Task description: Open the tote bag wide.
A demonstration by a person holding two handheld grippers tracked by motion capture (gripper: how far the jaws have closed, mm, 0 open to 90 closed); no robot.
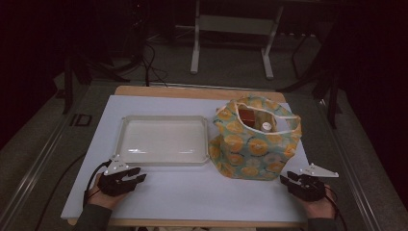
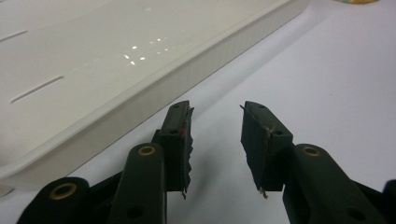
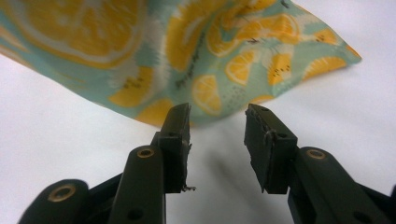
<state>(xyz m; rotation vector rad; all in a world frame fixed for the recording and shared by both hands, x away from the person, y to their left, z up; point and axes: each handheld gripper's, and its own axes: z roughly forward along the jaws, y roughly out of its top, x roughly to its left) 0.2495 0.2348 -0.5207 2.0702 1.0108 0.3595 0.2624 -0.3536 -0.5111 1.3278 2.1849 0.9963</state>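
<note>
From my seat, the biggest thing was the white table top [image 1: 192, 192], laid over a wooden board, with dark floor and a metal frame beyond it. On its left half sat the white tray [image 1: 163, 139], shallow and glossy, with nothing in it. Just right of the tray, nearly touching its corner, stood the fabric bag [image 1: 255, 144], teal with orange citrus slices, its mouth open and white handles slack; inside I could make out a brown item [image 1: 247, 116] and a small white cap [image 1: 266, 126], though not what they were.

My left gripper [image 1: 139, 177] rested on the table just in front of the tray's near left corner. In the left gripper view its jaws stood partly apart with nothing between them, bare table showing in the gap [image 2: 215, 140], the tray's wall [image 2: 154, 93] close ahead.

My right gripper [image 1: 287, 179] lay near the bag's near right corner, not touching it. Its jaws were likewise partly apart and held nothing [image 3: 217, 140], the bag's cloth [image 3: 196, 60] just beyond the tips.
</note>
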